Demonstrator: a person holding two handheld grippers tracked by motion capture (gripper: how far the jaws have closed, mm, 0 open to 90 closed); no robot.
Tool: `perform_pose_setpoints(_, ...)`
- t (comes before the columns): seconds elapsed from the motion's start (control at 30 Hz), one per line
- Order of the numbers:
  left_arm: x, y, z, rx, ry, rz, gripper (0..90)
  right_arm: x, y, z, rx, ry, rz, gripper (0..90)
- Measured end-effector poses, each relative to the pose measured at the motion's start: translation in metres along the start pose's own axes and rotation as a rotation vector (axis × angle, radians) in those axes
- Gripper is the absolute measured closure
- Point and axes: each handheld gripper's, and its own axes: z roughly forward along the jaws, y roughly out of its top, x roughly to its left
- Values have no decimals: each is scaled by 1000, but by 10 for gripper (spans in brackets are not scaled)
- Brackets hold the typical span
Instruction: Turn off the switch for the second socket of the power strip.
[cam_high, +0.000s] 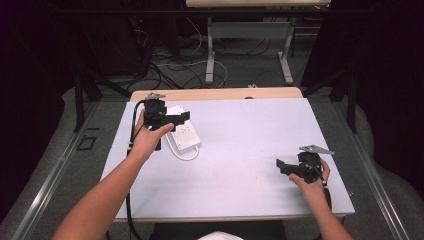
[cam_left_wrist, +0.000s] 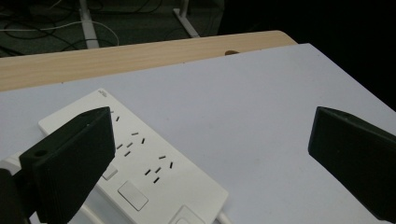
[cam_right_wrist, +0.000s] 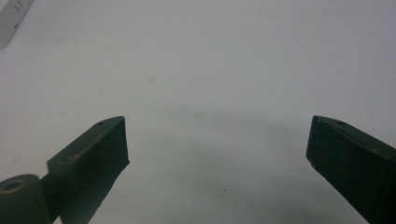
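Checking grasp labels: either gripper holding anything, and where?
Nothing held. Left gripper is open above the power strip; right gripper is open over the bare table.

I see a pale lavender sheet (cam_high: 250, 150) covering most of a light wood table (cam_high: 215, 93), bare wood strip showing at the far edge. Grey floor (cam_high: 240, 75) beyond it, with a tangle of black and white cables (cam_high: 170, 65). A second desk (cam_high: 250, 30) stands farther back on grey metal legs. Dark curtains (cam_high: 390, 75) close both sides. Metal rail (cam_high: 55, 175) runs along the floor left. Lighting dim, fairly even on the tabletop.
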Motion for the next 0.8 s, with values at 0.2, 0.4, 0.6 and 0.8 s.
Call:
perform_pose_setpoints(0.2, -6, -3, -10, 10, 10, 57, 6, 1, 0, 0, 2, 1, -3, 49)
perform_pose_setpoints(0.4, -10, -9, -22, 17, 18, 105, 18, 1, 0, 0, 1, 1, -6, 49)
perform_pose_setpoints(0.6, -11, -18, -32, 14, 20, 117, 22, 1, 0, 0, 2, 3, -7, 49)
perform_pose_setpoints(0.8, -14, -29, -42, 10, 11, 124, 25, 2, 0, 1, 1, 4, -9, 49)
